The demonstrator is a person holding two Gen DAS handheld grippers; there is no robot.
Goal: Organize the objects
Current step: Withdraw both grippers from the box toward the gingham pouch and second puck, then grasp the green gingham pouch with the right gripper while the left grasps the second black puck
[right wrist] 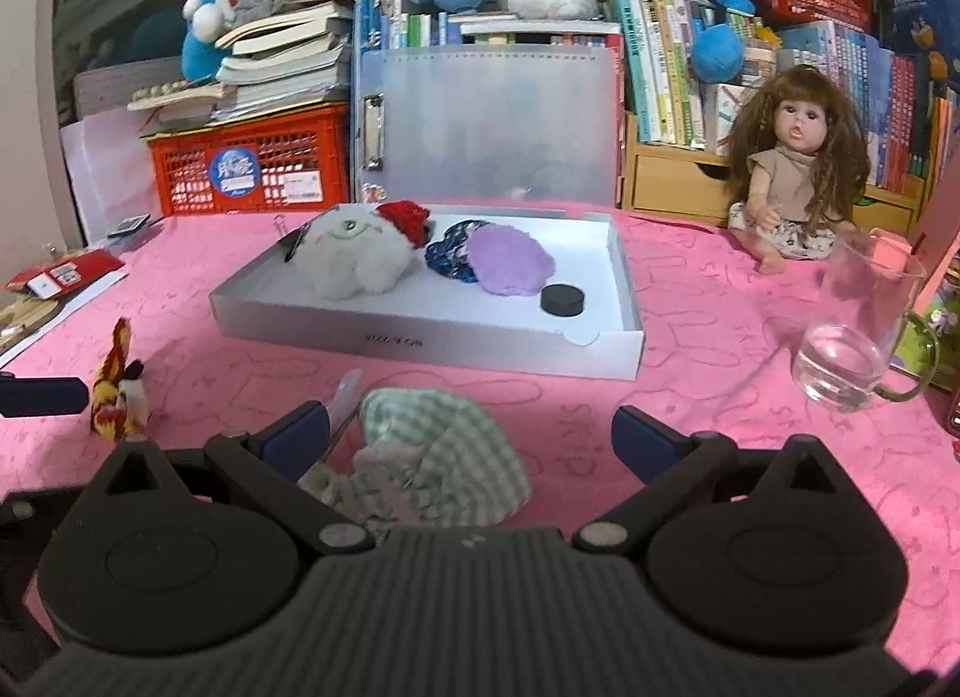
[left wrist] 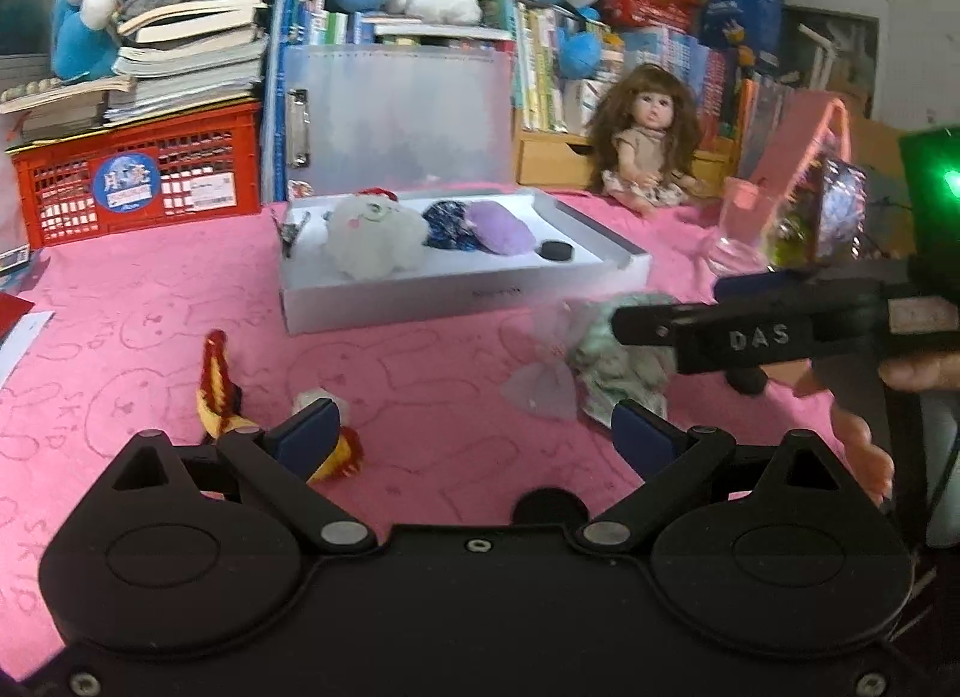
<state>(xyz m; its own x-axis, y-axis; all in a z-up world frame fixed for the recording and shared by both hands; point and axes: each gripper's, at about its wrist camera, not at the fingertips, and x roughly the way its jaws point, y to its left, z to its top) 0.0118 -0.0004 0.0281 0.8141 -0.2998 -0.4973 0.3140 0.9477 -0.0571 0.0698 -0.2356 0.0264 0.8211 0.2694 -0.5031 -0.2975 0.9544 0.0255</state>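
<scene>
A shallow white box [right wrist: 420, 337] lies on the pink cloth and holds a white plush [right wrist: 354, 259], a dark blue item [right wrist: 447, 250], a purple puff [right wrist: 510, 265] and a black disc [right wrist: 562, 299]. My right gripper [right wrist: 471, 439] is open, its fingers on either side of a green checked cloth [right wrist: 444, 457]. My left gripper [left wrist: 474, 433] is open low over the cloth. A red and yellow knitted toy [left wrist: 219, 391] lies by its left finger. In the left wrist view the right gripper [left wrist: 624, 310] reaches over the green cloth [left wrist: 624, 367].
A glass jug [right wrist: 858, 337] stands at the right. A doll [right wrist: 792, 168] sits behind it. A clear plastic case [right wrist: 486, 126], a red crate [right wrist: 252, 168], stacked books and plush toys line the back. Papers lie at the left edge.
</scene>
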